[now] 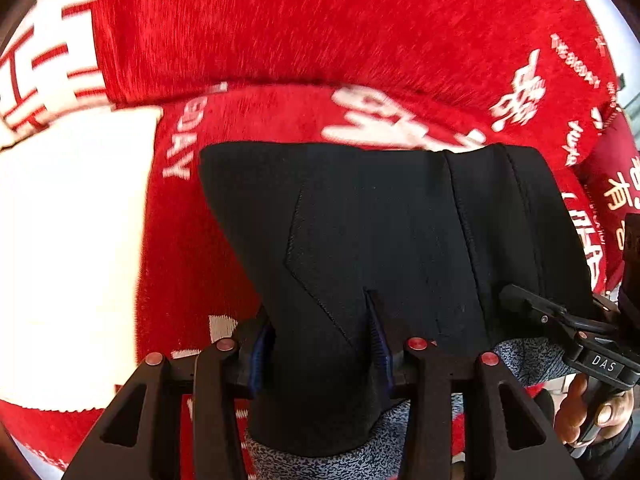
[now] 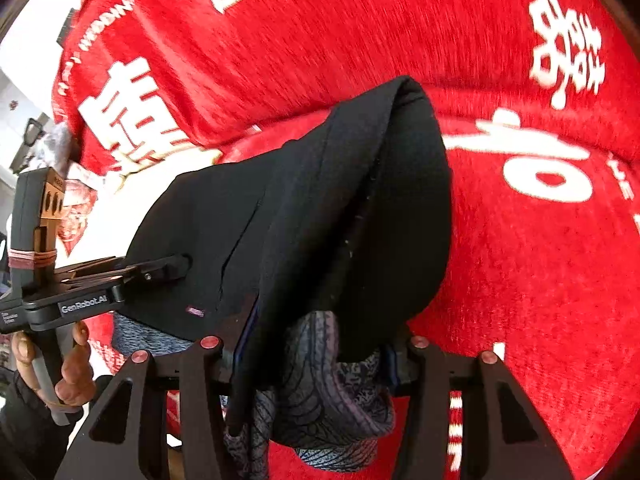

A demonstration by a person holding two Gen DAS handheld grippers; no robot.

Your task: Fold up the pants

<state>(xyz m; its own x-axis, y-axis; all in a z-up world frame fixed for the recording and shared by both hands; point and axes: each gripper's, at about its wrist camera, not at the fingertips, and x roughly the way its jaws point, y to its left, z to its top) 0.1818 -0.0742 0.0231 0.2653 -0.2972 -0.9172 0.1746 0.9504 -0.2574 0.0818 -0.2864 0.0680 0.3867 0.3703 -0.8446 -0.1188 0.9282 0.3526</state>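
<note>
Holding pants [image 1: 384,240] aloft over red blanket [image 1: 280,32], both grippers clamped on same near edge. Left gripper [image 1: 320,344] closed on a thick bunch of black cloth; grey lining [image 1: 320,460] hanging below the fingers. Right gripper [image 2: 316,344] likewise closed, black cloth and patterned grey lining bunched between the jaws. Seen from left wrist, right gripper [image 1: 560,320] pinching same edge just beside, to the right; seen from right wrist, left gripper [image 2: 132,276] pinching it to the left. Grip points near each other, so cloth between them short and slack.

Key relation: pants extending forward and away from both grippers, long axis running outward along the fingers, far end draped in a rounded fold [image 2: 404,92] toward the blanket. Neither arm clearly nearer to that far end. Contact between far end and blanket not resolvable; motion blur in both views.

Surroundings: white-lettered red blanket beneath and behind; white patch [image 1: 72,240] at its left side; small red cushion [image 1: 612,184] at its right edge, near right gripper. Person's hands [image 2: 68,368] on both handles. Nothing between pants and blanket. Judged next: lay down flat, far end first.
</note>
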